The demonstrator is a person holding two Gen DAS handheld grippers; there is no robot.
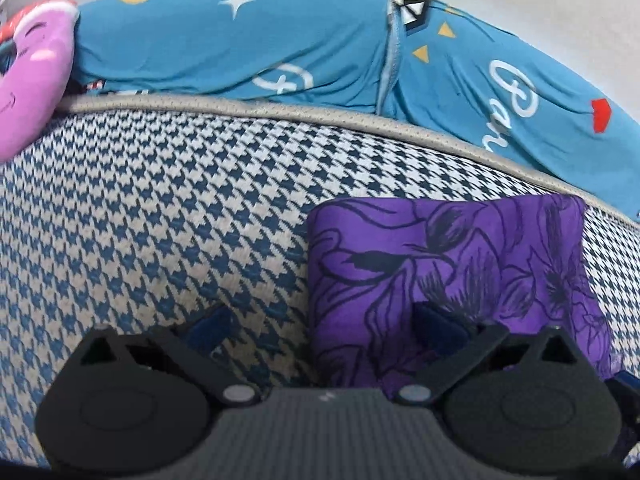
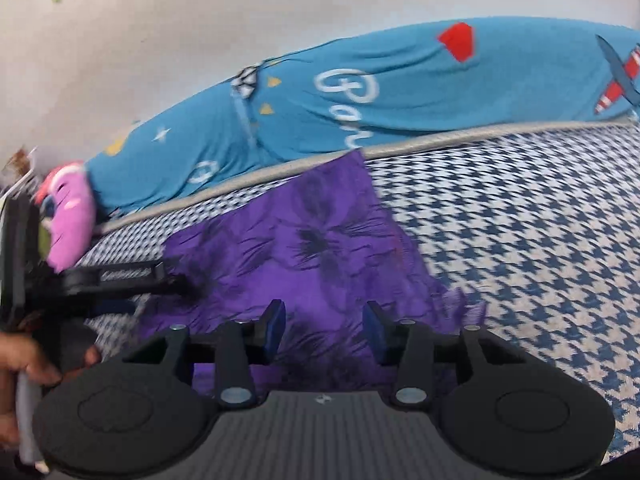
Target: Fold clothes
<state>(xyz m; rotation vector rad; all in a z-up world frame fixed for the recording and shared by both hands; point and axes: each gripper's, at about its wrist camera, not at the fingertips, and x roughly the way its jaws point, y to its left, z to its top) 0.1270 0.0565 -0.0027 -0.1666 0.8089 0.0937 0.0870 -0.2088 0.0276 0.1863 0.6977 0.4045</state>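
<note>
On the houndstooth mattress (image 1: 160,208): purple floral garment (image 1: 448,272), already a flat folded rectangle; left hand-held gripper (image 1: 324,328) and right hand-held gripper (image 2: 324,328) both wide, holding nothing; further folds undeterminable

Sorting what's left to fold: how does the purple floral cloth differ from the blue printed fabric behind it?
The purple floral cloth is folded into a neat rectangle; the blue printed fabric is draped, rumpled. The purple has dark flower outlines; the blue has stars, triangles and white lettering. The purple lies on the houndstooth mattress; the blue runs behind its edge.
</note>
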